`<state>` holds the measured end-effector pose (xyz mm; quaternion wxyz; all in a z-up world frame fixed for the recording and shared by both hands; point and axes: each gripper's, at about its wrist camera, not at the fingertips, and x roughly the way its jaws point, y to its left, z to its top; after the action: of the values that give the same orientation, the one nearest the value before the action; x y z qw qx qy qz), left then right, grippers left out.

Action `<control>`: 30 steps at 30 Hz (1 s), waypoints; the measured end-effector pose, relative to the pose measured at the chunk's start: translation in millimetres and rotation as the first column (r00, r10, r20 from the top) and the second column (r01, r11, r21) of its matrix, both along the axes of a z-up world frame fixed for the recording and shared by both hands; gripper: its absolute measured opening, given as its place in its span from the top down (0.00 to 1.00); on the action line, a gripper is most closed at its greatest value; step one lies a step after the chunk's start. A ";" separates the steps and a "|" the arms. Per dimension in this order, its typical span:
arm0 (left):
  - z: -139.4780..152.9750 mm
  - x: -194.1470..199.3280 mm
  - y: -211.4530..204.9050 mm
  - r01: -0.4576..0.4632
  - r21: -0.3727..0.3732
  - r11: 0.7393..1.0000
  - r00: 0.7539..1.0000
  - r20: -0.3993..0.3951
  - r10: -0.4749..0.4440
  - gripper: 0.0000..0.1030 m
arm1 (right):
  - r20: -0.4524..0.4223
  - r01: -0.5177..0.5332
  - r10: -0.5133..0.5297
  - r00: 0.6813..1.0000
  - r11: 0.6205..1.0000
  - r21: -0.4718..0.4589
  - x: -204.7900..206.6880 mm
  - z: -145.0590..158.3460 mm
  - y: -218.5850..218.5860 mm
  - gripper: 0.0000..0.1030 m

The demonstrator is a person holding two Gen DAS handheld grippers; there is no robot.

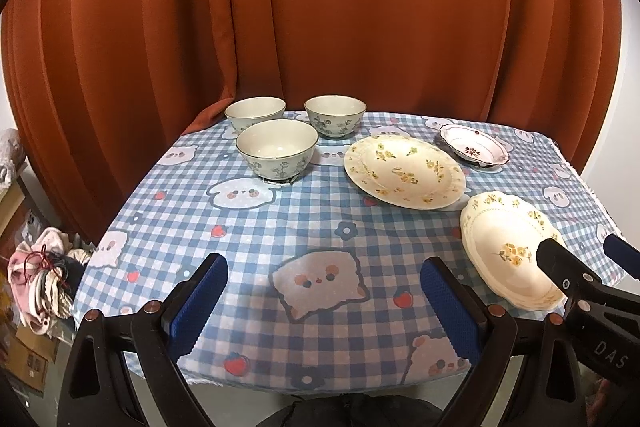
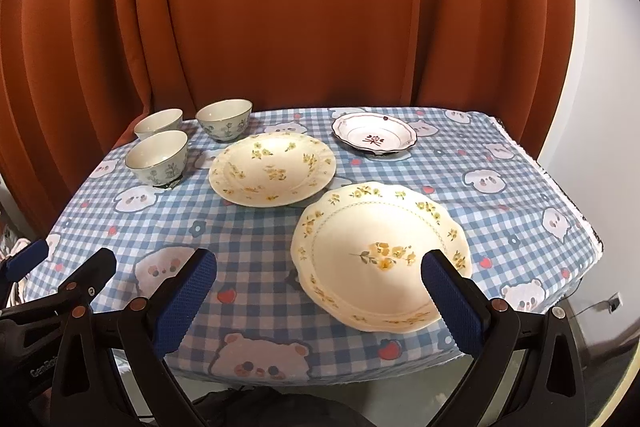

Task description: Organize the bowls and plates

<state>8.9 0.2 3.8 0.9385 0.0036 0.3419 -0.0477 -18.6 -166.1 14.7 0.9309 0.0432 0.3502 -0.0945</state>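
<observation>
Hovering spread and empty at the bottom of each frame, the left gripper (image 1: pixel 324 303) and right gripper (image 2: pixel 320 297) face three bowls (image 1: pixel 277 151) upper left and three plates (image 2: pixel 273 169) right on a checked tablecloth (image 1: pixel 256 227).

- Your left gripper (image 1: pixel 324 301) has a black plastic frame with triangular cut-outs, and each finger carries a blue, grid-textured pad (image 1: pixel 198 303).
- Round copper-coloured rivets sit on its arms, at about 8 and 4 o'clock in the left wrist view.
- Your right gripper (image 2: pixel 320 297) is built the same: black frame, blue textured pads (image 2: pixel 454 301), copper rivets.
- White lettering marks each black body, only partly readable.
</observation>
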 end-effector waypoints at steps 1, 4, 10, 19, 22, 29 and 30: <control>1.0 1.6 1.0 0.004 0.000 1.000 1.000 -0.001 -0.004 0.05 | -0.003 0.004 -0.004 1.000 1.000 -0.001 0.6 0.8 2.4 0.00; 2.7 8.2 5.6 0.032 0.001 0.999 0.999 -0.006 -0.032 0.05 | -0.011 0.028 -0.028 1.000 1.000 -0.008 1.6 3.4 9.6 0.00; -2.3 18.4 8.4 0.073 -0.002 0.997 0.997 -0.031 -0.073 0.06 | -0.037 0.073 -0.073 0.997 0.997 -0.015 6.8 1.1 17.3 0.00; -8.1 41.6 -20.7 0.128 0.011 0.992 0.990 -0.057 -0.127 0.07 | -0.078 0.125 -0.127 0.989 0.992 -0.028 20.0 -7.8 -1.1 0.03; -10.7 52.3 -41.5 0.139 0.017 0.990 0.989 -0.057 -0.138 0.07 | -0.087 0.135 -0.136 0.987 0.991 -0.025 26.7 -12.3 -17.3 0.03; -20.0 79.3 -97.2 0.137 0.048 0.989 0.986 -0.100 -0.132 0.11 | -0.125 0.128 -0.127 0.984 0.992 -0.002 53.3 -27.1 -77.7 0.05; -21.8 83.1 -104.6 0.134 0.046 0.990 0.985 -0.112 -0.128 0.12 | -0.132 0.123 -0.122 0.984 0.992 -0.003 57.6 -28.8 -84.8 0.05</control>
<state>92.0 -104.3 -18.0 0.9128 0.0484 0.3929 -0.1002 39.0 -250.9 -14.1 0.8980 0.0610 0.4078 -0.1533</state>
